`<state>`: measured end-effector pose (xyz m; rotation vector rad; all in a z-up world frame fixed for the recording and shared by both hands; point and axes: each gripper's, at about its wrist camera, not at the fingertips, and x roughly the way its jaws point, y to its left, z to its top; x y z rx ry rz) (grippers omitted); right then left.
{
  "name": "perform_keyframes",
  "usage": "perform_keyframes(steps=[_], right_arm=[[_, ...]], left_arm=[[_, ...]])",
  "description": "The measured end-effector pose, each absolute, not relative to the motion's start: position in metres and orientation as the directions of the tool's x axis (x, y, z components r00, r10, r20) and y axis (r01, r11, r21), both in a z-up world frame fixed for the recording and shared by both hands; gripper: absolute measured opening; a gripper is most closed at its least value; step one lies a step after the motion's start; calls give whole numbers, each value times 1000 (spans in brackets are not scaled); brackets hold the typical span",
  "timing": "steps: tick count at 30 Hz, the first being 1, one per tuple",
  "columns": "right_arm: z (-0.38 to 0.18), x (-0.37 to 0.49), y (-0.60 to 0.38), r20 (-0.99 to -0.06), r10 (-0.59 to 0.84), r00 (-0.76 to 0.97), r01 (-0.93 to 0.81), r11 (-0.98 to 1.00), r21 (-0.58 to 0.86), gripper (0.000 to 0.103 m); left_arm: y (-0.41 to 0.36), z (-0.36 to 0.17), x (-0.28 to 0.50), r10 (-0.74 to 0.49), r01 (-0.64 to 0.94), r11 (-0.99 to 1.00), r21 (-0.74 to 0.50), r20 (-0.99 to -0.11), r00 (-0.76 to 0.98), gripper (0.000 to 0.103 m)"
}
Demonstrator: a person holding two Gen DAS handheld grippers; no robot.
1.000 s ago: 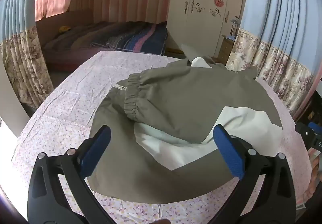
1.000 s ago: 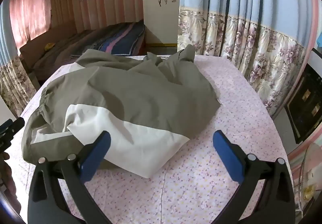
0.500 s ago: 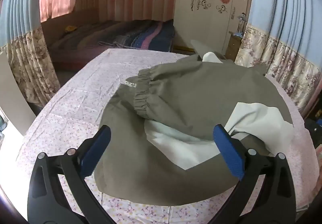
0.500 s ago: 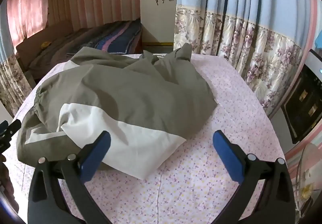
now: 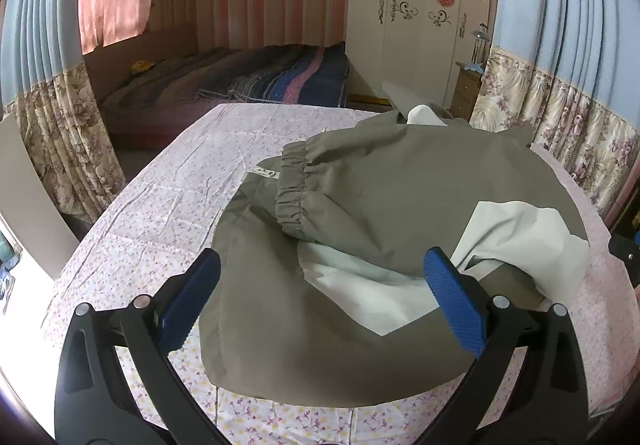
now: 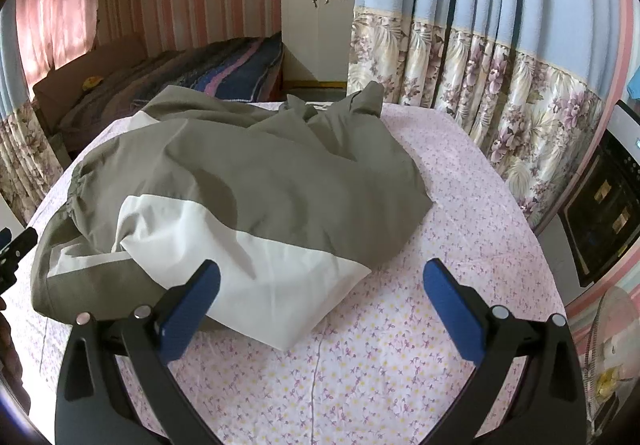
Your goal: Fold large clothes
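Olive jacket [image 6: 248, 181] amid bare floral tablecloth [image 6: 400, 345]

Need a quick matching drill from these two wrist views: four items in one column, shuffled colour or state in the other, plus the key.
Items
1. jacket
2. elastic cuff
3. left gripper
4. tablecloth

States
A. pink, small floral print
B. gathered, lying on top of the olive body
C. open, holding nothing
D. olive with white panels, loosely heaped

Pairs: 1-D, 2-B, 3-C, 4-A
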<state>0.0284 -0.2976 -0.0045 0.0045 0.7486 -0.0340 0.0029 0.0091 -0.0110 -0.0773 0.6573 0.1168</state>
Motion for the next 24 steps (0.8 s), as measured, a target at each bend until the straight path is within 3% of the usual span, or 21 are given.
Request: perform_keyframes(steps=[24], right_arm=[[-5, 25, -290, -677, -16, 736, 8, 1000, -15, 101]], left_arm=[[15, -10, 0, 84, -122, 992, -22, -603, 794, 100]])
